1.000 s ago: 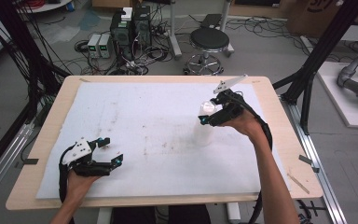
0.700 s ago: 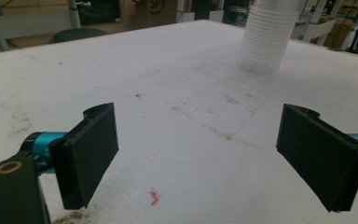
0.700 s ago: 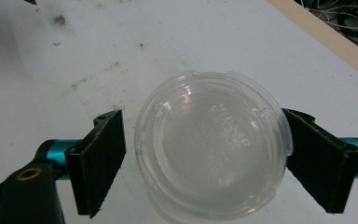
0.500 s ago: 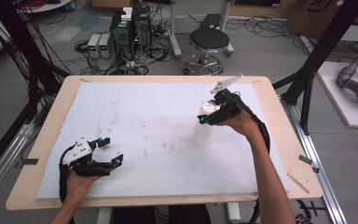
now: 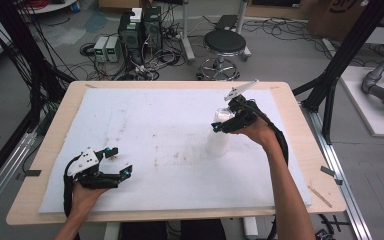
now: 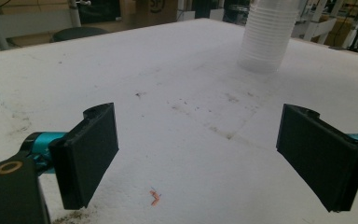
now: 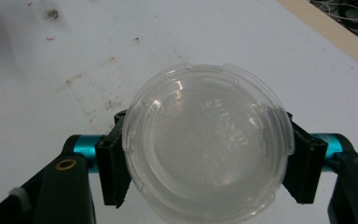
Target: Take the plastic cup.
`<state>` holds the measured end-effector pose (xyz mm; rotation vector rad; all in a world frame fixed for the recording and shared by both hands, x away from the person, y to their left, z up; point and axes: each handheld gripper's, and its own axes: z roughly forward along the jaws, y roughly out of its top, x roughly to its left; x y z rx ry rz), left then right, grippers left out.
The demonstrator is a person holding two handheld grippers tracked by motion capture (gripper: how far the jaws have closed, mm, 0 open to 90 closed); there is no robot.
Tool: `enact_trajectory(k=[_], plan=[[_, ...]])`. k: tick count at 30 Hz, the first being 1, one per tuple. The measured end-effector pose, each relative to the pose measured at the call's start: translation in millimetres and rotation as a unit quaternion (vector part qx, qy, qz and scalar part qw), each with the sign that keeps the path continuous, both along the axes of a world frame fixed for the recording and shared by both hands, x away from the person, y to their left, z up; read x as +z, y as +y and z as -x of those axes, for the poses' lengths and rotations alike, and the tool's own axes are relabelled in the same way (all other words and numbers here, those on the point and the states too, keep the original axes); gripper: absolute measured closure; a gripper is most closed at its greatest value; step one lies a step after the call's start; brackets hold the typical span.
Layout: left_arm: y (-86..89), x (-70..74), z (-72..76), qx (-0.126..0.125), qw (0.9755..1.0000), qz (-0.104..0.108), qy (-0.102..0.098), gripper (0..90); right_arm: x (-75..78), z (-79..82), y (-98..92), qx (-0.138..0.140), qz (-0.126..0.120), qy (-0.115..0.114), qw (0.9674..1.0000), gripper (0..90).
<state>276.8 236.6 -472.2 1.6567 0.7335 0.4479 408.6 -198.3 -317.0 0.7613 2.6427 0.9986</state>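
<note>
While the right gripper (image 5: 219, 126) has been closing onto the cup stack (image 5: 218, 137), the stained white mat (image 5: 160, 145) lies beneath.

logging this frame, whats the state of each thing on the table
stack of clear plastic cups: upright on the white mat, base up
top cup: between the right claw's pads, which have just been closing on it
right claw: shut on the top cup
left claw: open, empty, low over the mat
white mat: flat, stained
</note>
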Motion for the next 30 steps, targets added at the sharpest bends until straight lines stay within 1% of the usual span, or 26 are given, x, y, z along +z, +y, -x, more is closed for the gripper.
enact_trajectory(k=[4,7,9,10,20,23,27,30], plan=[[-0.1,0.1,0.2,0.000,1.0000,-0.001,0.000,12.5,-0.1,0.4,0.3,-0.001,0.001,0.005,1.0000,32.5],[-0.2,0.0,0.0,0.000,1.0000,-0.001,0.000,12.5,0.2,0.4,0.2,0.004,0.001,0.005,1.0000,34.0],[-0.2,0.0,0.0,0.000,1.0000,-0.001,0.000,12.5,0.3,0.7,0.4,0.003,0.000,0.005,1.0000,34.4],[-0.3,0.0,0.0,0.000,1.0000,-0.001,0.000,12.5,0.5,1.2,0.6,0.003,-0.001,0.005,1.0000,36.0],[-0.5,0.1,0.0,-0.001,1.0000,-0.004,0.001,12.5,1.9,3.3,0.5,0.005,0.002,0.004,1.0000,37.0],[-0.6,0.1,0.0,-0.001,1.0000,-0.004,0.000,12.5,3.3,4.2,0.1,0.006,0.002,-0.001,1.0000,37.0],[-0.4,0.1,-0.2,-0.001,1.0000,-0.003,0.002,12.5,8.2,5.7,-0.4,0.003,-0.004,-0.004,1.0000,37.5],[-0.5,0.1,-0.2,-0.001,1.0000,-0.003,0.003,12.5,15.8,6.8,-1.3,0.002,-0.017,-0.010,0.9998,39.2]])
